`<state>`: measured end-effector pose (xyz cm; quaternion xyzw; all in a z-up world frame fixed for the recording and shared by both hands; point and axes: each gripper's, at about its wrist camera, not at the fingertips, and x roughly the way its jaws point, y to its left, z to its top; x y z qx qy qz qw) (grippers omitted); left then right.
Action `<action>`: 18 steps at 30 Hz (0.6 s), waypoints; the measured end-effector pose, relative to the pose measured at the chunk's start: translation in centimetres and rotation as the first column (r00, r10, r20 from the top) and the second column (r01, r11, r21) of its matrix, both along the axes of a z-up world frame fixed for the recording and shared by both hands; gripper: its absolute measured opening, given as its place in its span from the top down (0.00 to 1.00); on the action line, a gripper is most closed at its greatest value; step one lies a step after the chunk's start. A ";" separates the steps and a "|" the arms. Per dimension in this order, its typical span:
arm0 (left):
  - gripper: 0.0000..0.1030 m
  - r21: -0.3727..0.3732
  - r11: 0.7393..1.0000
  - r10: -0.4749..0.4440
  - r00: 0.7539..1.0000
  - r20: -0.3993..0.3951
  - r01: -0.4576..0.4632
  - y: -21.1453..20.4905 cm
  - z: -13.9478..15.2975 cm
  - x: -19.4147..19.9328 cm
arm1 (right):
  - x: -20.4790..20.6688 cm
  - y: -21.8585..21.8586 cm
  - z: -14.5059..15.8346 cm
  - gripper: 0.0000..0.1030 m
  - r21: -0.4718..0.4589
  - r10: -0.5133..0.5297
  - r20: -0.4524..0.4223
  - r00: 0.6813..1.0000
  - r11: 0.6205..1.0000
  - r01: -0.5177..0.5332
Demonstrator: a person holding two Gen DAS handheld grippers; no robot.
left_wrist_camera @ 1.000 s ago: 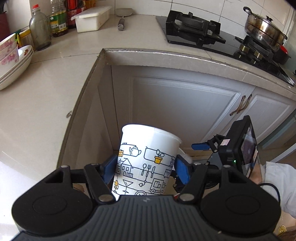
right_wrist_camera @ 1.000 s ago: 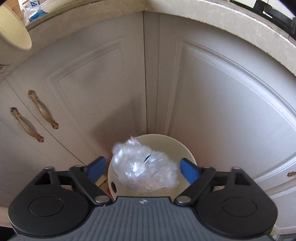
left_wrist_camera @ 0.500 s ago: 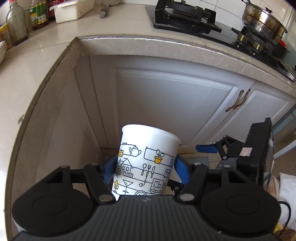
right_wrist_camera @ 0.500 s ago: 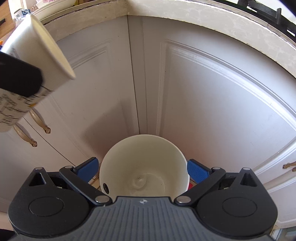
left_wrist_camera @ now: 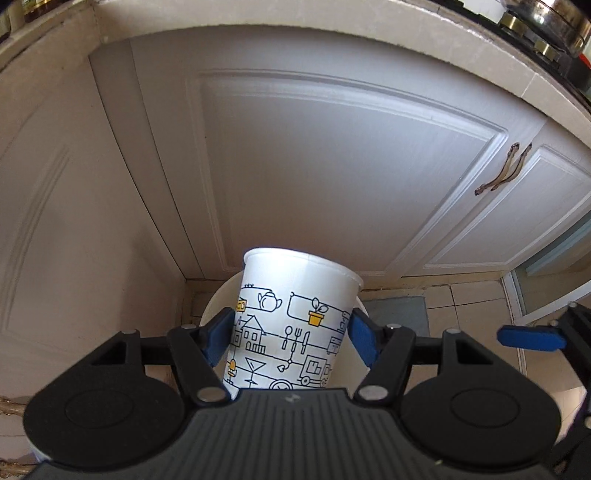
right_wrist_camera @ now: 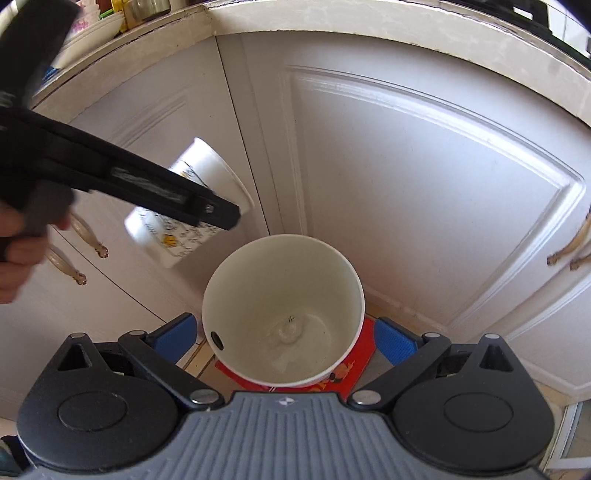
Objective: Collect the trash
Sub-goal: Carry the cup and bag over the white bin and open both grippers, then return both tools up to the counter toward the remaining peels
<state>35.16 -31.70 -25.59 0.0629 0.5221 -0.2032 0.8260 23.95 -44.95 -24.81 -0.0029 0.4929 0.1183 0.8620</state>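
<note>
Lower now, our left gripper (left_wrist_camera: 291,332) grips the paper cup (left_wrist_camera: 295,325) above the bin (right_wrist_camera: 282,310); our right gripper (right_wrist_camera: 282,334) hangs released, plastic dropped in.

- A home kitchen is shown.
- White cabinet doors (left_wrist_camera: 332,177) with bronze handles (left_wrist_camera: 502,173) are seen under a stone counter edge (right_wrist_camera: 369,22).
- A pot (left_wrist_camera: 543,18) is glimpsed on the stove.
</note>
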 end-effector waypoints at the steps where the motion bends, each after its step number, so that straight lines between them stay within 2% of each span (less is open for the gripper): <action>1: 0.36 0.005 1.000 -0.003 1.000 -0.002 0.003 -0.2 -0.6 0.2 | -0.4 0.1 0.1 0.00 -0.004 0.000 0.002 1.000 1.000 0.000; 5: 0.33 0.002 1.000 0.001 1.000 -0.015 -0.001 -0.8 -2.7 0.9 | -1.9 -0.2 1.1 0.00 -0.022 -0.007 0.019 1.000 1.000 0.008; 7: 0.23 0.019 1.000 0.003 1.000 -0.024 -0.002 -1.2 -3.5 1.0 | -2.7 -0.5 1.7 0.00 -0.020 -0.022 0.034 0.999 1.000 0.023; 9: 0.19 0.032 0.999 -0.006 1.000 -0.012 0.006 -1.5 -3.7 0.7 | -3.2 -0.8 2.1 0.00 -0.029 -0.039 0.035 0.999 0.999 0.040; 14: 0.19 0.015 0.999 -0.029 1.000 0.006 0.029 -1.6 -2.6 0.1 | -3.2 -0.4 3.0 0.00 -0.100 -0.032 0.058 0.998 0.994 0.037; 18: 0.19 0.009 0.999 -0.038 0.998 0.040 0.037 -1.1 -0.3 -0.6 | -2.8 0.2 3.8 0.00 -0.137 -0.005 0.065 0.998 0.990 0.014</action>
